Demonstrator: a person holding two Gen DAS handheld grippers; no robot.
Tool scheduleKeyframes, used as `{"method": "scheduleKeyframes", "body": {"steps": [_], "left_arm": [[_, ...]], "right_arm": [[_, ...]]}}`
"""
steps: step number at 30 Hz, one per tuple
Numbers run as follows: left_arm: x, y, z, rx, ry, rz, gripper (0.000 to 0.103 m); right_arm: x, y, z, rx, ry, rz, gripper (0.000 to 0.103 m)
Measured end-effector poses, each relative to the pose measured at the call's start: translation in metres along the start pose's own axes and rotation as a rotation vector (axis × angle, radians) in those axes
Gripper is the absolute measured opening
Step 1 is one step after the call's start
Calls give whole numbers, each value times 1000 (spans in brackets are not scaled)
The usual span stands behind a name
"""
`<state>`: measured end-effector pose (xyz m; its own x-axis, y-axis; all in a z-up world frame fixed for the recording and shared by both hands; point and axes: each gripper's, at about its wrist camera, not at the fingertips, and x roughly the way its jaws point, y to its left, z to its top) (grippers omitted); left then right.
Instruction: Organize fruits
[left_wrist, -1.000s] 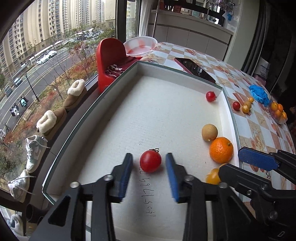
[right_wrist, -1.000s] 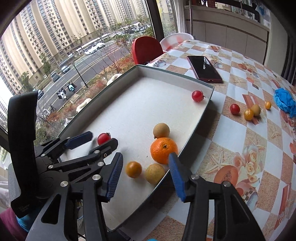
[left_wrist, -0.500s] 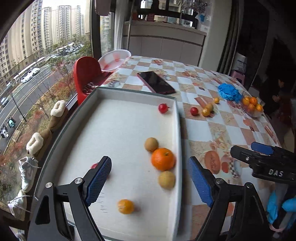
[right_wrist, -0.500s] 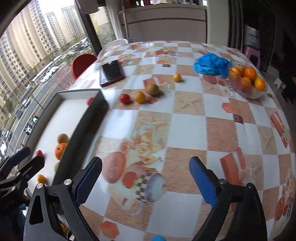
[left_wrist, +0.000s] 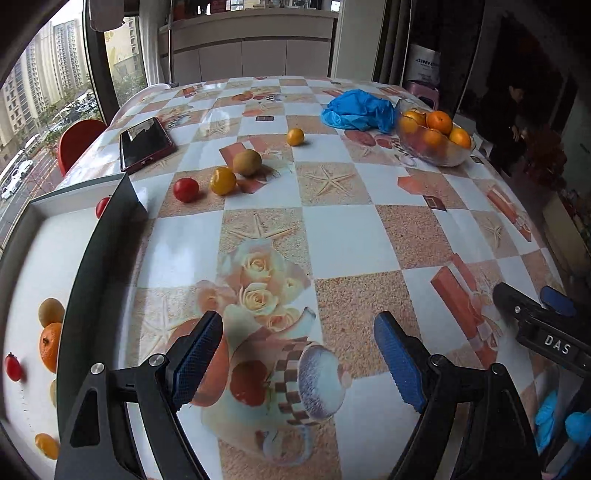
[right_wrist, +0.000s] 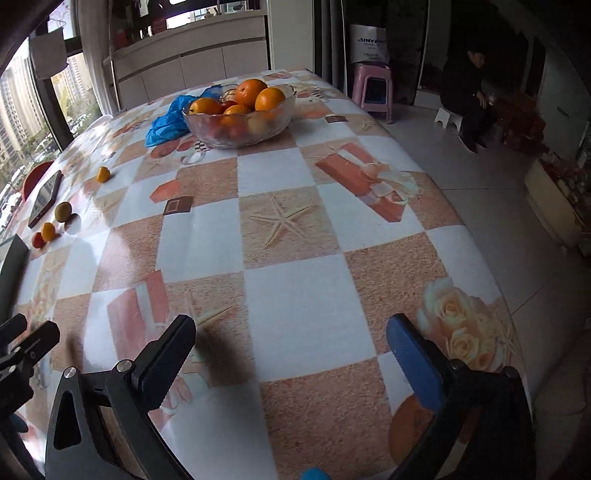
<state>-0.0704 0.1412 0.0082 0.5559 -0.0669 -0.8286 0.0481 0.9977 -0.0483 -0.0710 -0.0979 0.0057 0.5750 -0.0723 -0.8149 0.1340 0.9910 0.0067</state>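
On the bench, the tray lies at nine o'clock, the phone at eleven, the bowl at one.

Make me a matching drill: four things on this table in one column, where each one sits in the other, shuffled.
Things:
1. dark phone in a red case
2. crumpled blue plastic bag
3. large orange with a green stem spot
4. small red tomato

Places:
A. inside the white tray
B. beside the glass fruit bowl
C. next to a yellow fruit
D. just beyond the tray's far corner

Pairs: 1-D, 2-B, 3-A, 4-C
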Motion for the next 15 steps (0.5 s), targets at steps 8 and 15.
{"method": "scheduleKeyframes", "body": {"steps": [8,15], "left_arm": [[19,2,16,-21,-31,44,86],[25,5,14,-39,-27,60,103]], "right_arm": [[9,9,9,-26,-9,-9,103],[8,10,5,-28,-18,-1,103]]}}
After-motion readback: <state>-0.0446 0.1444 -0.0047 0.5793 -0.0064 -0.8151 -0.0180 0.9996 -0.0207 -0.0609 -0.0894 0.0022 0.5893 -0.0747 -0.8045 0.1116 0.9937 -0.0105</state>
